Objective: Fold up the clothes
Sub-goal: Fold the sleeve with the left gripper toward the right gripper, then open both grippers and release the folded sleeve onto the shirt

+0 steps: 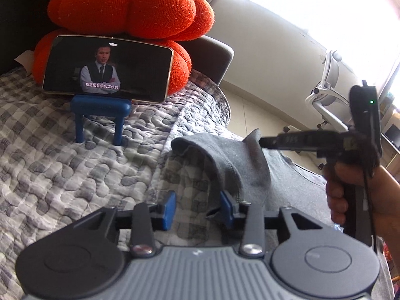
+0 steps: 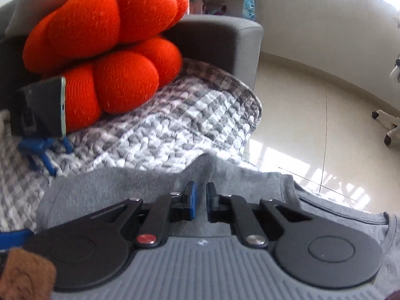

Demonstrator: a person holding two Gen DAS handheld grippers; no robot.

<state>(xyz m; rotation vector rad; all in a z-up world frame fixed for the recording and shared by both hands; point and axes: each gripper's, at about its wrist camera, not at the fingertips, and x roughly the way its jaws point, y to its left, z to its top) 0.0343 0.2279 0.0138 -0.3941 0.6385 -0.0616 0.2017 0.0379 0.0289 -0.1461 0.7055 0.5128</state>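
A grey T-shirt lies on the checked quilt of a sofa. My left gripper is open, its blue pads apart over the quilt, the right pad touching the shirt's hem. My right gripper is nearly closed and pinches a raised peak of the grey shirt. In the left wrist view the right gripper reaches in from the right and lifts a pointed fold of the shirt.
A phone playing video leans on a blue stand against orange pumpkin cushions. The grey sofa arm stands behind. A tiled floor and a white office chair are to the right.
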